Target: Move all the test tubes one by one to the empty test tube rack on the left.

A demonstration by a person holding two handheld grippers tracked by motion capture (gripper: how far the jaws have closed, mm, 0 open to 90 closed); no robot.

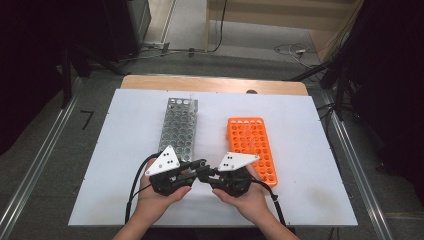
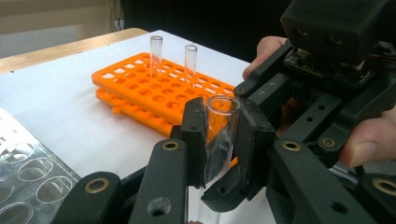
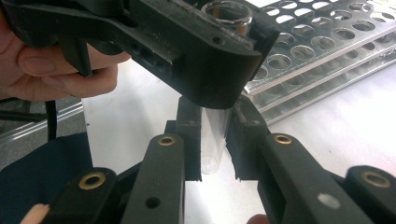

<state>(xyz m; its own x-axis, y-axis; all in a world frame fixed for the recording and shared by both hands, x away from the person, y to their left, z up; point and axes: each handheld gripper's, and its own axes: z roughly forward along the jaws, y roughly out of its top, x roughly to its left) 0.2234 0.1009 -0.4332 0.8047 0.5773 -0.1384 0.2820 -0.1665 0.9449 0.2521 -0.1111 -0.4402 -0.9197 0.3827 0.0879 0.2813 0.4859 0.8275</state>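
Observation:
One clear glass test tube (image 2: 219, 140) stands upright between both grippers, just above the white table near its front edge. My left gripper (image 2: 220, 133) is shut on its upper part, just under the open rim. My right gripper (image 3: 214, 140) is shut on its rounded lower end (image 3: 211, 154), beneath the left gripper's jaws. In the high view the left gripper (image 1: 194, 166) and right gripper (image 1: 204, 173) meet tip to tip between the two racks. An orange plastic rack (image 1: 252, 145) lies to the right, and a metal rack (image 1: 179, 130) to the left.
Two more clear tubes (image 2: 155, 51) (image 2: 190, 58) stand in the orange rack (image 2: 140, 88). The metal rack (image 3: 317, 51) has many vacant holes. A white mat (image 1: 305, 200) covers the table, with a wooden edge (image 1: 215, 83) at the far side. Cables lie on the floor beyond.

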